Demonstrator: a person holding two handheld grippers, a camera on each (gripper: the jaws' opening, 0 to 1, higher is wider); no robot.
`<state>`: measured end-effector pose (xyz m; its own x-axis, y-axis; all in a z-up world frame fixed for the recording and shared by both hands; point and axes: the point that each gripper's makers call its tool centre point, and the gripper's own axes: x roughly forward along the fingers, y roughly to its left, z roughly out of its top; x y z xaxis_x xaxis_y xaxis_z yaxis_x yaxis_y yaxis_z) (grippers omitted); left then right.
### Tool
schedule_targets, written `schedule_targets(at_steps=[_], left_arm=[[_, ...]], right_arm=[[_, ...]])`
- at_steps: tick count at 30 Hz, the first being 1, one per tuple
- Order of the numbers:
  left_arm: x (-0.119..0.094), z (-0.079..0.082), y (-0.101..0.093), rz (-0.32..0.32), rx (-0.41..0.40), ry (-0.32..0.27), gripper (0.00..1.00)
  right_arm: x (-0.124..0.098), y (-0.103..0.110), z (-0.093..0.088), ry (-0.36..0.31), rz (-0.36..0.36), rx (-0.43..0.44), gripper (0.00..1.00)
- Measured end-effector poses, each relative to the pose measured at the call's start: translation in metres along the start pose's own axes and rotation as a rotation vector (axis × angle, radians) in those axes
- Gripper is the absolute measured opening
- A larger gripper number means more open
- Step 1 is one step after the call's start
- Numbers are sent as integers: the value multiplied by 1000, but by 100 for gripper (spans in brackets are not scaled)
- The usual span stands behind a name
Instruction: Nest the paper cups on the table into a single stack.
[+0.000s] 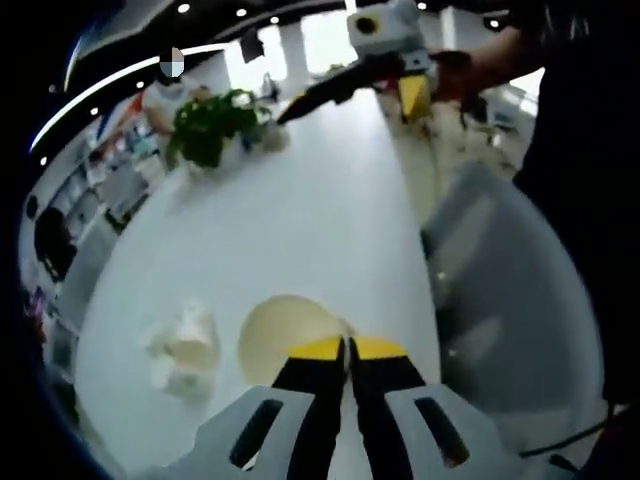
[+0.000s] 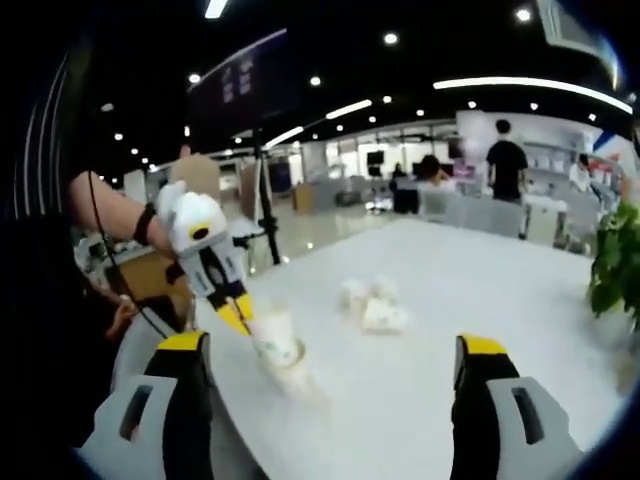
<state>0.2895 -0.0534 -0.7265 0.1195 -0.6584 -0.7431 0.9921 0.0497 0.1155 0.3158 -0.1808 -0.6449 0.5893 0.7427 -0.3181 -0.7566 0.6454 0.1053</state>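
Note:
My left gripper (image 1: 349, 348) is shut on the rim of a cream paper cup (image 1: 288, 335), whose open mouth faces the camera. In the right gripper view the same left gripper (image 2: 240, 315) holds that cup (image 2: 275, 338) just above the white table (image 2: 480, 290), over a blurred pale shape (image 2: 297, 378) that may be another cup. Loose paper cups (image 1: 185, 348) lie in a small cluster (image 2: 370, 305) further along the table. My right gripper (image 2: 330, 350) is open wide with nothing between its jaws. In the left gripper view it hovers above the table's far end (image 1: 350, 100).
A potted green plant (image 1: 215, 125) (image 2: 620, 260) stands on the table. A grey chair (image 1: 490, 270) sits against the table's edge. A tripod (image 2: 265, 215) and several people stand in the office behind.

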Motion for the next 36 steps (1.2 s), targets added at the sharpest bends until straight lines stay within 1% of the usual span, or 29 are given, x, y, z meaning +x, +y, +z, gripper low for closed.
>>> schedule_targets(at_steps=[9,12,14,17,21,23,26,28,29,31,36], left_arm=[[7,-4,2,-14,34,38,1],[10,1,-4,-20,46,49,1],[9,0,-2,-19,59,54,1],[10,-2,-1,-23,54,55,1],[17,-6,-3,-38,48,74,1],[18,-7,-2,-35,17,74,1],[21,-8,0,-37,3,76,1],[24,-9,-1,-43,7,80,1],[26,-11,0,-40,23,90,1],[28,-13,1,-36,13,104,3],[32,-17,-3,-45,-11,116,9]], right_arm=[[-2,2,-2,0,-6,26,100],[-6,5,-4,0,-6,37,100],[-7,7,-3,4,1,44,100],[-7,10,-3,6,2,42,99],[-9,10,-6,11,-1,53,99],[-10,11,-7,12,-3,60,99],[-13,14,-8,19,-4,61,99],[-14,14,-9,21,-4,57,99],[-15,14,-10,25,-6,55,99],[-17,13,-10,25,-8,63,98],[-20,12,-9,22,-12,68,98]])
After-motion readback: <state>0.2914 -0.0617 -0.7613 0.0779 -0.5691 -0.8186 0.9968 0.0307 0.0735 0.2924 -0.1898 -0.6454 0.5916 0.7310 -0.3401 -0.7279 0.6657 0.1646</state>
